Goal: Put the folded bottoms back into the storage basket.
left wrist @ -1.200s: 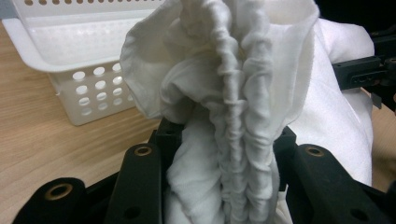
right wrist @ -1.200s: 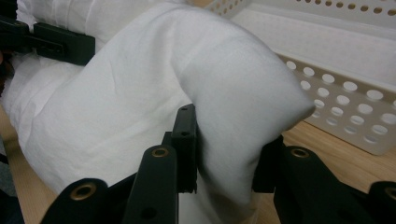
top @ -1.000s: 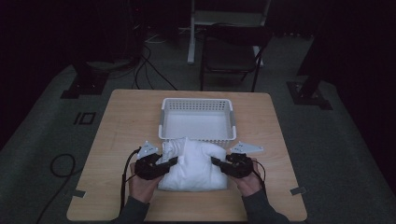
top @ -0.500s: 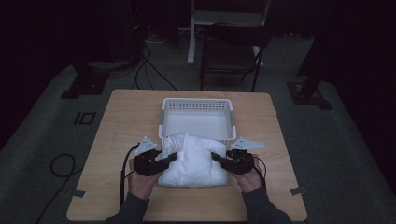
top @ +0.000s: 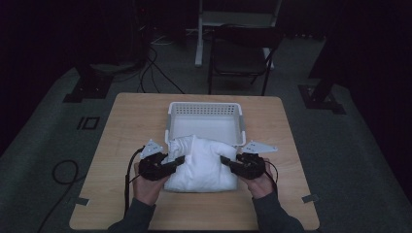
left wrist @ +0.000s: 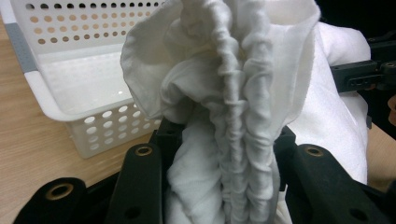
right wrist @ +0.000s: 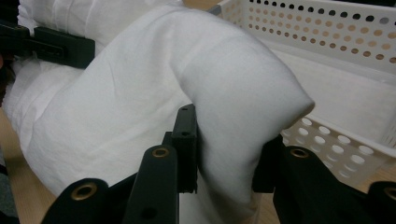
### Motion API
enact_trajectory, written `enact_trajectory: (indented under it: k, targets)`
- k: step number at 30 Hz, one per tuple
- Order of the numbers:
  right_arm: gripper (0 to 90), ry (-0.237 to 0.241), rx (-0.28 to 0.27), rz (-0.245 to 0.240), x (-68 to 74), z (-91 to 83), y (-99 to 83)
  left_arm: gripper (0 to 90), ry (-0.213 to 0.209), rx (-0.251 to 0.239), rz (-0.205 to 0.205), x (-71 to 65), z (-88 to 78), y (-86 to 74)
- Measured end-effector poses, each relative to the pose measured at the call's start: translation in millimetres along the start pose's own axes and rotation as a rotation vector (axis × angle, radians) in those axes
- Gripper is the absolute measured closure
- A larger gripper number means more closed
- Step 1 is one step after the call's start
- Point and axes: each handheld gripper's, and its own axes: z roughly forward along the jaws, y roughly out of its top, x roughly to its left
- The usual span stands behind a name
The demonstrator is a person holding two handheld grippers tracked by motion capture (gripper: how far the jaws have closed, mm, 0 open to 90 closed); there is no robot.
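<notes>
A folded white cloth (top: 201, 162) is held between both grippers over the near half of the wooden table (top: 121, 126), its far edge bunched up against the white perforated basket (top: 205, 110). My left gripper (top: 176, 161) is shut on the cloth's left side; its jaws pinch gathered, wrinkled folds of the cloth (left wrist: 224, 116). On the opposite side my right gripper (top: 227, 161) is shut on the cloth's right edge, where a smooth rounded fold (right wrist: 233, 112) bulges between the jaws. The basket (left wrist: 70, 79) lies just beyond the cloth and holds nothing visible.
A dark chair (top: 240, 53) and a white stand (top: 201, 29) are on the floor past the table's far edge. Cables (top: 155, 68) trail over the floor at the left. The basket's wall (right wrist: 336, 56) is close behind the right gripper.
The cloth's far edge has been pushed up and toward the basket, bunching higher. Both hands have shifted only slightly.
</notes>
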Motion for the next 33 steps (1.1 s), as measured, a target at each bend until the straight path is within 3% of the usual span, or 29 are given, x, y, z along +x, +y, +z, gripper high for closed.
enact_trajectory:
  k: [33]
  targets:
    - [70.0, -0.021, -0.043, -0.006, -4.8, -6.4, 20.2, 60.8, -0.016, -0.041, -0.013, 2.2, -0.6, 22.0]
